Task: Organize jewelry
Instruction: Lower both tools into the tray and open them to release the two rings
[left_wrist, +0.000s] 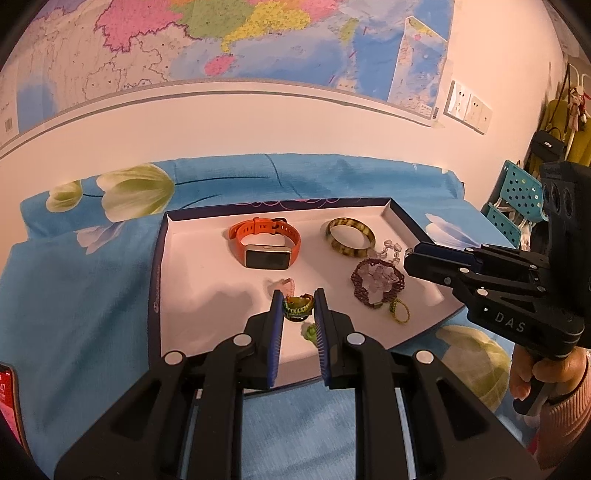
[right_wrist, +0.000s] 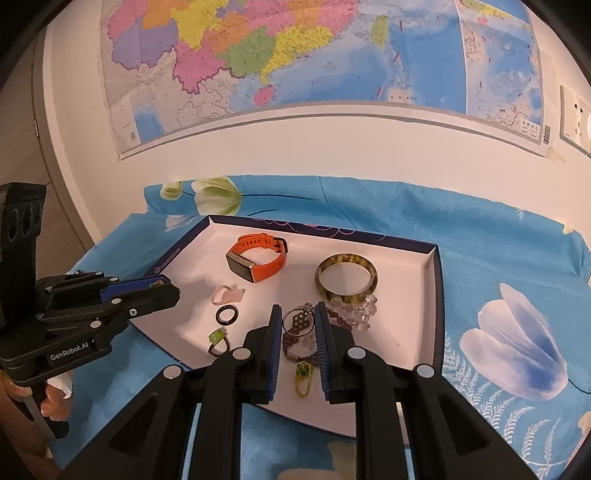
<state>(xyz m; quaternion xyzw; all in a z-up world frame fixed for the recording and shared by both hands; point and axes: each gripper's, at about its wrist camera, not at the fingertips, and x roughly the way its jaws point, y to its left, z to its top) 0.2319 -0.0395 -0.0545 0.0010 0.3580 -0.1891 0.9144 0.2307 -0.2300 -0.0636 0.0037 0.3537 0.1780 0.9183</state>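
Evidently the sorting is only partly done. The jewelry is gathered in a shallow white tray (right_wrist: 436, 280) laid on a bed covered by a blue floral sheet (right_wrist: 498, 258). An orange watch (right_wrist: 258, 258) and a mottled bangle (right_wrist: 347, 280) are set apart at the back. The front pieces are not yet ordered: a pink piece (right_wrist: 229, 295), a black ring (right_wrist: 224, 315) and a green ring (right_wrist: 218, 339) are scattered. A clear bead bracelet (right_wrist: 360, 312), a purple beaded bracelet (left_wrist: 376, 282) and a green chain (right_wrist: 303, 380) are bunched together.

The left tool (left_wrist: 298, 295) is held narrow on a small green-and-brown braided ring (left_wrist: 297, 304) above the tray. The right tool (right_wrist: 298, 310), also narrow, appears to be closed on a thin metal hoop (right_wrist: 285, 321). The bunched bracelets lie directly below it and could be snagged.
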